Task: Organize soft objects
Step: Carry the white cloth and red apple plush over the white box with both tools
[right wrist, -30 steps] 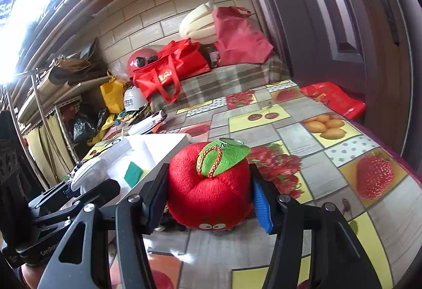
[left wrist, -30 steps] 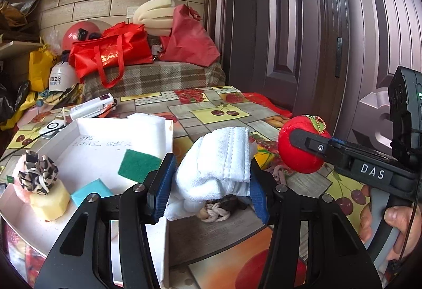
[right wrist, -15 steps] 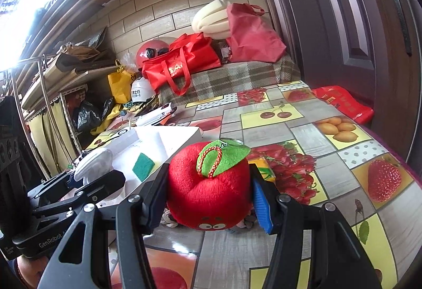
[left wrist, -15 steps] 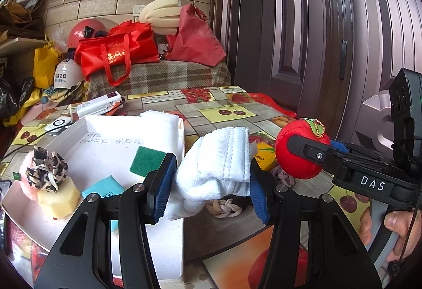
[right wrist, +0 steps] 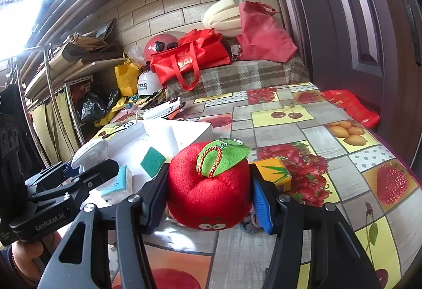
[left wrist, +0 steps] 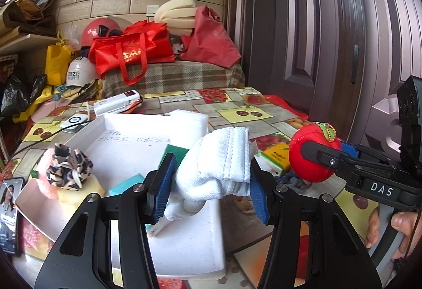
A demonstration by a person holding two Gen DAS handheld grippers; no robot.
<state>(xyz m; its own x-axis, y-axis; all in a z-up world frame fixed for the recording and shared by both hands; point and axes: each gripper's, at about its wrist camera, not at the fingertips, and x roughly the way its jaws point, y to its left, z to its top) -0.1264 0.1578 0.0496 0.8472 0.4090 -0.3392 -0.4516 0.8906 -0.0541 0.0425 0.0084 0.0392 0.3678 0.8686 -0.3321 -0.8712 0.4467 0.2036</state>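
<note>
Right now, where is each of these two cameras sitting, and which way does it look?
Left wrist: rides the left gripper, looks along its fingers at a white sock over the tray; right gripper and a hand show.
Right wrist: rides the right gripper, looks along its fingers at a plush apple; left gripper and the other hand show.
Shared: sock, apple, tray, green pad, red bag.

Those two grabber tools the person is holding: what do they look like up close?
Both are matte black plastic with silver screws. The left gripper and right gripper each have two angular fingers lined with ribbed blue pads. White lettering marks their sides: "DAS" on the right one, "GenRobot.AI" on the left. A bare hand holds the grey handle.
</note>
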